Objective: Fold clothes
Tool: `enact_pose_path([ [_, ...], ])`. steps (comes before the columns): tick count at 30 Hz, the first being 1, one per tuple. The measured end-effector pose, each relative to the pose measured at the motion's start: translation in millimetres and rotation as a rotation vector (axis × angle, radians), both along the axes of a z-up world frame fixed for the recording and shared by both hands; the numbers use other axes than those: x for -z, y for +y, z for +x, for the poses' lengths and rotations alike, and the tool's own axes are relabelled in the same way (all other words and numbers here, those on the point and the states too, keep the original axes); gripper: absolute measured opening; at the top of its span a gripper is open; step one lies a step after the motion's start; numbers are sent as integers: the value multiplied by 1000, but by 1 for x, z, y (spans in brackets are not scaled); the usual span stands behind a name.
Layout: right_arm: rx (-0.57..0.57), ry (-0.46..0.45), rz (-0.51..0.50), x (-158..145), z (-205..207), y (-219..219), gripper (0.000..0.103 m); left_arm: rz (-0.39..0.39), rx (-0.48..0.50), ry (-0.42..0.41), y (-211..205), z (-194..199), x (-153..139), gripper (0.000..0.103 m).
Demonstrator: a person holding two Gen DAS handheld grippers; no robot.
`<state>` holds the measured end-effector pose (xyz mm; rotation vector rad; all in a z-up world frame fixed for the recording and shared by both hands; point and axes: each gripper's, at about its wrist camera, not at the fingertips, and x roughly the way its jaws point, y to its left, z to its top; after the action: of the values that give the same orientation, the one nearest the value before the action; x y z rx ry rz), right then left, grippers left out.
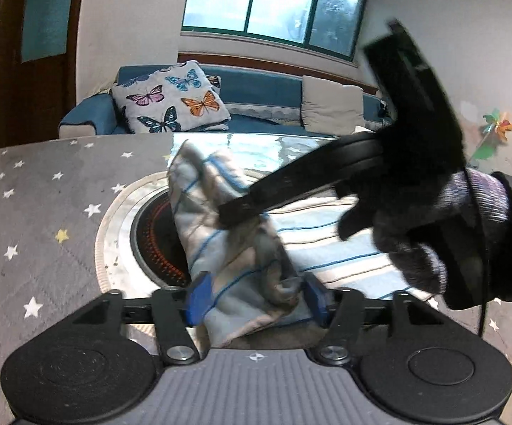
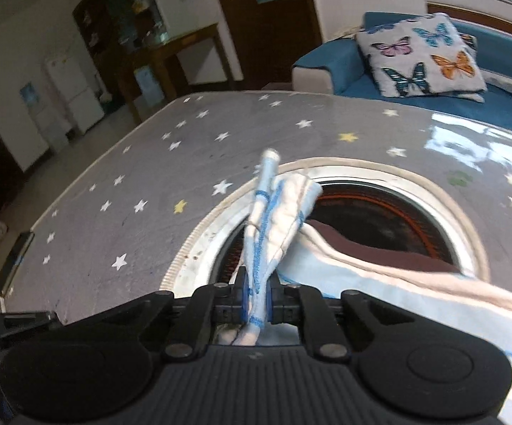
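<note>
A striped garment (image 1: pixel 227 248) lies over the round recessed burner (image 1: pixel 153 233) in the star-patterned surface (image 1: pixel 43 205). The left claw (image 1: pixel 254 299) holds a wide bunched fold; the right claw (image 2: pixel 257 297), in a gloved hand (image 1: pixel 433 233), seemingly pinches a thin edge.
</note>
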<state>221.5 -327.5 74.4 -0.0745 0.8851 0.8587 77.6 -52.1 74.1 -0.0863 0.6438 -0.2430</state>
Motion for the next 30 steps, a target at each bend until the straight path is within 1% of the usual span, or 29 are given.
enact_pose_path([
  [2, 31, 11, 29, -2, 1, -20, 8, 12, 5, -7, -5, 1, -1, 77],
  [3, 46, 12, 41, -3, 1, -30, 8, 12, 10, -10, -7, 2, -2, 81],
  [4, 59, 13, 51, -4, 1, -39, 8, 11, 14, -13, -9, 3, -2, 88],
  [5, 73, 14, 60, -6, 1, -49, 8, 11, 18, -16, -11, 4, -3, 93],
  [10, 136, 8, 74, -7, -1, -93, 8, 10, 40, -30, -21, 10, -6, 103],
  [12, 166, 8, 74, -6, 0, -109, 8, 10, 49, -36, -26, 12, -7, 103],
  [18, 246, 18, 78, -2, 4, -151, 7, 35, 72, -2, -39, 24, -1, 103],
  [25, 296, 43, 81, 10, 7, -181, 7, 52, 67, 43, -49, 37, 6, 103],
  [28, 306, 38, 88, 9, 10, -190, 7, 61, 64, 56, -53, 43, 7, 103],
  [30, 311, 21, 105, 2, 9, -196, 7, 69, 64, 60, -56, 47, 8, 103],
])
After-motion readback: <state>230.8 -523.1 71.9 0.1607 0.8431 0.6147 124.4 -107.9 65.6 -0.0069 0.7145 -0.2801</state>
